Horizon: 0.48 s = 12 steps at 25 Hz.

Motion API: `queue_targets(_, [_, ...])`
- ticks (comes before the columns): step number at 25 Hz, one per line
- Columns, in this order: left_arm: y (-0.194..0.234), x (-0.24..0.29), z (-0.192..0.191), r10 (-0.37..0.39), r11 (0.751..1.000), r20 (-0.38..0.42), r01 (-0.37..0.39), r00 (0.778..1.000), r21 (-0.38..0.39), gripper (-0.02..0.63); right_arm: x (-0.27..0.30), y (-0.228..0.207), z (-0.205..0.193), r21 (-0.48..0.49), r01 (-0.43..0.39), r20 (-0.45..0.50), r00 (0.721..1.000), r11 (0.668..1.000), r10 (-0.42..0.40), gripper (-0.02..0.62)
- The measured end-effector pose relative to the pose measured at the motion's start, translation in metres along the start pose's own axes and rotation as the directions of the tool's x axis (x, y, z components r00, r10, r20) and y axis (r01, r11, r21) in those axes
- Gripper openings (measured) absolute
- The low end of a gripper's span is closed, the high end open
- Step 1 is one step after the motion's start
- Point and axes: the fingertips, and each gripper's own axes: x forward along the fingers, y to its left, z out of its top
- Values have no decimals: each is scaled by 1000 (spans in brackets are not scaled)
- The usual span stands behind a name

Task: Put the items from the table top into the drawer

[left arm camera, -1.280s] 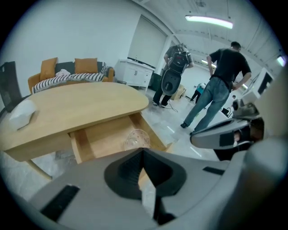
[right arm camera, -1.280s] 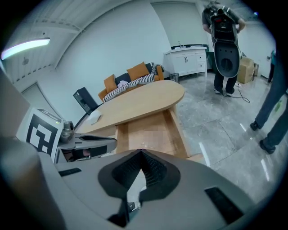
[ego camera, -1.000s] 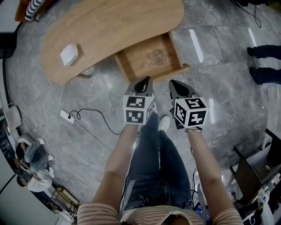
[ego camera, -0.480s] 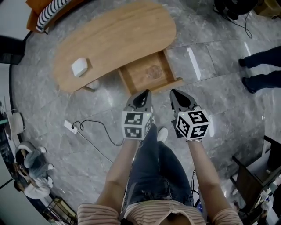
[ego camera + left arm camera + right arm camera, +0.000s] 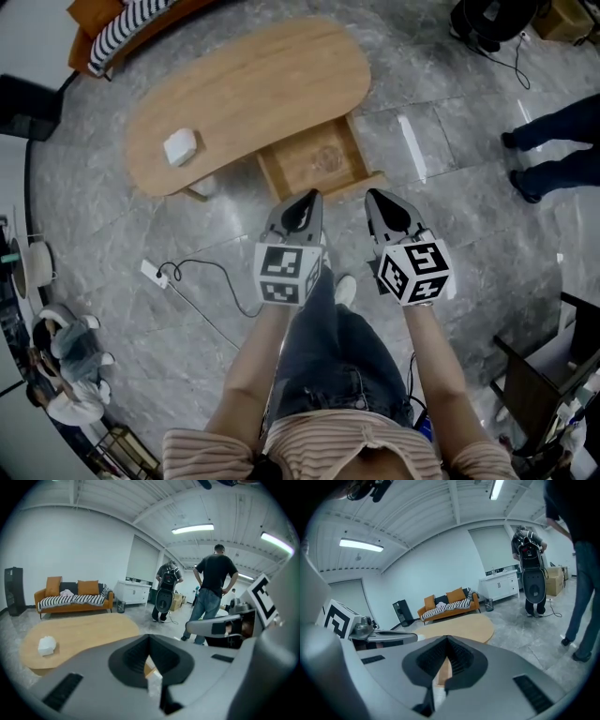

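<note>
Only the head view looks into the open drawer (image 5: 292,171)

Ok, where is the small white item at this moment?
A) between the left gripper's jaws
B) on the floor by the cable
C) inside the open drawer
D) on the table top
D: the white item lies on the table top, toward its left end in the head view, well apart from the open drawer.

An orange sofa (image 5: 74,597) bearing a striped throw (image 5: 70,600) stands by the wall (image 5: 70,545) beside a black speaker (image 5: 14,591); a power strip (image 5: 151,274) lies on the floor (image 5: 469,169).
</note>
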Motion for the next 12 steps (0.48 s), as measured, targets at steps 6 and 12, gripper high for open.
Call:
queue_targets(6, [-14,-33,33,-4,1000,74,2,997,23,12,-38,9,28,-34,15,61,998,999,-13,9])
queue_targets(12, [-31,-65,46,-6,1000,109,2,994,29,14,-76,23,44,-52,10,117,993,999,-4,8])
